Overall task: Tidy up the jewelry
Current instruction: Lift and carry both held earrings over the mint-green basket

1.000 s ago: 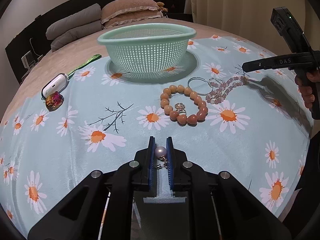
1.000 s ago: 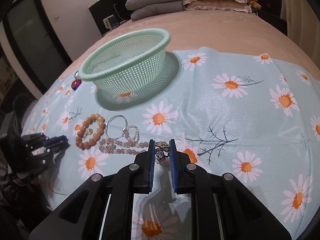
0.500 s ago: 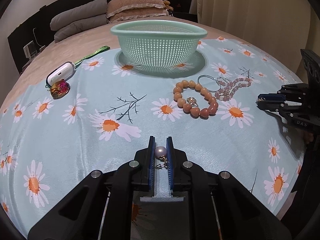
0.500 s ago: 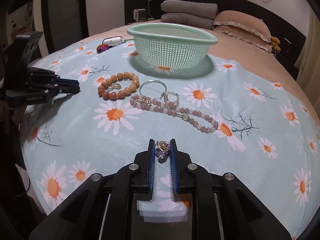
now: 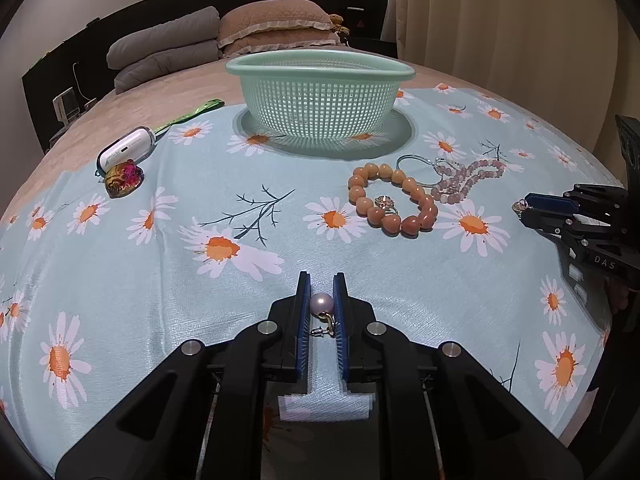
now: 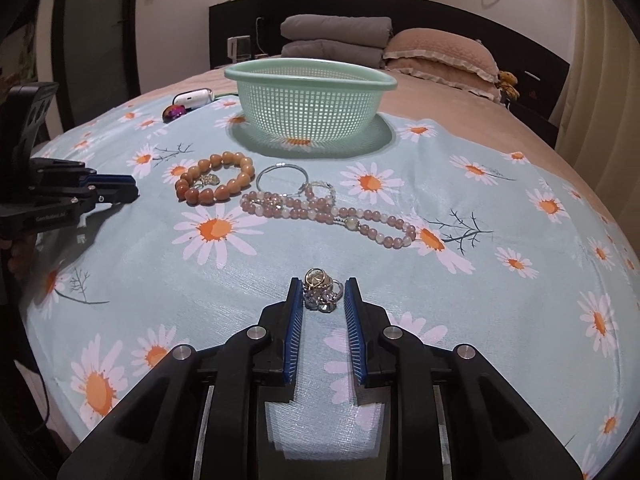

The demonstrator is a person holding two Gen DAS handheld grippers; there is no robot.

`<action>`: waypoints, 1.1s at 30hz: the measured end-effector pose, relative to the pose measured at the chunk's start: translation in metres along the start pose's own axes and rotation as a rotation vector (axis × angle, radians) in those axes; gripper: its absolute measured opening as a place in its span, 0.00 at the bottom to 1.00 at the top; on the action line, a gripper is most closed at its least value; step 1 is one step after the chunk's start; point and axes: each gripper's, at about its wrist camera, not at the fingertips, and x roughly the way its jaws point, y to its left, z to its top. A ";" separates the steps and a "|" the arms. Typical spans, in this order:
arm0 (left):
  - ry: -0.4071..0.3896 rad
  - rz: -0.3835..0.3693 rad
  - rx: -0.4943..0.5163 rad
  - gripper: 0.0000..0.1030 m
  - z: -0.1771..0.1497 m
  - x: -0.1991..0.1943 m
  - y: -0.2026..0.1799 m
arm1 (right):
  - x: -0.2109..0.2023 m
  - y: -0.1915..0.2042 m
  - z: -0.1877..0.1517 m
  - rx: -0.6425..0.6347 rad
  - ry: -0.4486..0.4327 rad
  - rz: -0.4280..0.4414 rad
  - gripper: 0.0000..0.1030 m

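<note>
Left tool [image 5: 322, 304] clamped on pearl earring [image 5: 322, 303]; right tool [image 6: 323, 294] clamped on ring cluster [image 6: 321, 290]; basket [image 5: 320, 96] ahead of both.

Between my left tool's [image 5: 322, 292] ribbed blue pads I see a glossy pearl earring [image 5: 322, 303]. Ahead sits a perforated matt-green plastic basket [image 5: 320, 96] on smooth, faintly sheeny floral cloth [image 5: 160, 280]; the orange bead bracelet [image 5: 394, 200] looks polished.

Pearl earring [image 5: 321, 304] pinched between blue pads; crystal ring cluster [image 6: 321, 290] likewise. Orange bead bracelet [image 5: 390, 200] flat on the bed, small ring [image 5: 385, 203] inside, beside silver bangle [image 6: 282, 178] and pink bead strand [image 6: 332, 216]. Green basket [image 6: 310, 98] upright behind.
</note>
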 end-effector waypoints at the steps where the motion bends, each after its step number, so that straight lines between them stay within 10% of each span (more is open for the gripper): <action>1: 0.000 -0.002 -0.003 0.12 0.000 0.000 0.000 | 0.000 0.001 0.001 -0.007 0.002 0.002 0.14; 18: 0.042 -0.050 -0.049 0.11 0.008 -0.006 0.008 | -0.062 -0.021 0.004 0.098 -0.113 0.041 0.13; 33: -0.073 -0.038 0.003 0.11 0.080 -0.041 0.013 | -0.082 -0.001 0.104 -0.102 -0.255 0.069 0.13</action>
